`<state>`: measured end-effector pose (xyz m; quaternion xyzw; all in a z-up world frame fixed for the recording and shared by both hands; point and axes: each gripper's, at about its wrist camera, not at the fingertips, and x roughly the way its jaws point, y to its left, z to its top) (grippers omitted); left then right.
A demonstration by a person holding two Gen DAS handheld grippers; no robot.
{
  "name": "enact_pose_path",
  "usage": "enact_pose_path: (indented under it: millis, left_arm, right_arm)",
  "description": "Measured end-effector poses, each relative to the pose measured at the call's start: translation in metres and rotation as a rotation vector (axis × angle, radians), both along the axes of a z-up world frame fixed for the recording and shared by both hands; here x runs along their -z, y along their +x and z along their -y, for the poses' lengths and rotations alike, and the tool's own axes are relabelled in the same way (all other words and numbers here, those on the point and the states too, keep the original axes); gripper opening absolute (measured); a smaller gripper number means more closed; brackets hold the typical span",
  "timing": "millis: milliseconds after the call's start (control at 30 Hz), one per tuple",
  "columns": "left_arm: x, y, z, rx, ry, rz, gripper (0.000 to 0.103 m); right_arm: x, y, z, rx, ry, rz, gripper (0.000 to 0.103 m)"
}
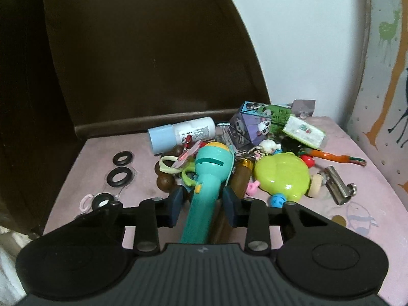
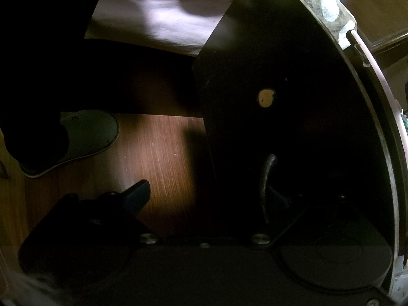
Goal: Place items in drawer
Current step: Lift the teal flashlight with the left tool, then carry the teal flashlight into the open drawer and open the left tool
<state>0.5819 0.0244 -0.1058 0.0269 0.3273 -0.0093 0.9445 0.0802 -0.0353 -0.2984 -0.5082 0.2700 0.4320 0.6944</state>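
In the left wrist view a pile of small items lies on a pink table top (image 1: 369, 178). A teal toy flashlight (image 1: 206, 178) lies between the fingers of my left gripper (image 1: 204, 199), whose pads stand close on both sides of its handle, apparently touching. Behind it lie a white and blue bottle (image 1: 178, 134), a lime green case (image 1: 281, 176) and a panda-print box (image 1: 257, 125). In the right wrist view my right gripper (image 2: 209, 193) is open in front of a dark drawer front (image 2: 293, 127), with its right finger behind the curved metal handle (image 2: 267, 181).
Black rubber rings (image 1: 118, 176) lie at the table's left. A metal clip (image 1: 339, 186) and an orange cable (image 1: 336, 156) lie on the right. A dark headboard (image 1: 142, 51) rises behind. In the right wrist view a grey slipper (image 2: 84, 137) rests on the wooden floor (image 2: 158, 158).
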Motion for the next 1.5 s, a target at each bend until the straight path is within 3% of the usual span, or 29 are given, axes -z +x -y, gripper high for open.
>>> enact_pose_path:
  millis: [200, 267, 333, 633, 1200, 1500]
  left_arm:
    - [0.004, 0.012, -0.005, 0.014, -0.003, -0.029, 0.033]
    - [0.004, 0.012, -0.005, 0.028, 0.008, -0.041, 0.023]
    - [0.004, 0.010, -0.002, 0.033, 0.042, -0.046, 0.020]
    - [-0.006, -0.019, -0.007, 0.035, 0.055, -0.016, 0.020]
    - [-0.045, -0.131, -0.004, 0.187, 0.005, 0.016, 0.020]
    - [-0.036, -0.199, 0.023, 0.333, -0.046, -0.030, 0.020]
  right_arm:
    - [0.001, -0.001, 0.000, -0.002, -0.001, 0.001, 0.099]
    - [0.001, -0.001, 0.000, -0.001, -0.001, 0.002, 0.099]
    - [0.001, -0.001, 0.000, -0.001, -0.002, 0.002, 0.100]
    - [0.001, -0.002, 0.000, -0.004, -0.005, 0.002, 0.100]
    - [0.002, -0.002, -0.003, -0.002, -0.011, 0.000, 0.099]
    - [0.003, -0.001, -0.004, -0.006, -0.020, 0.002, 0.099]
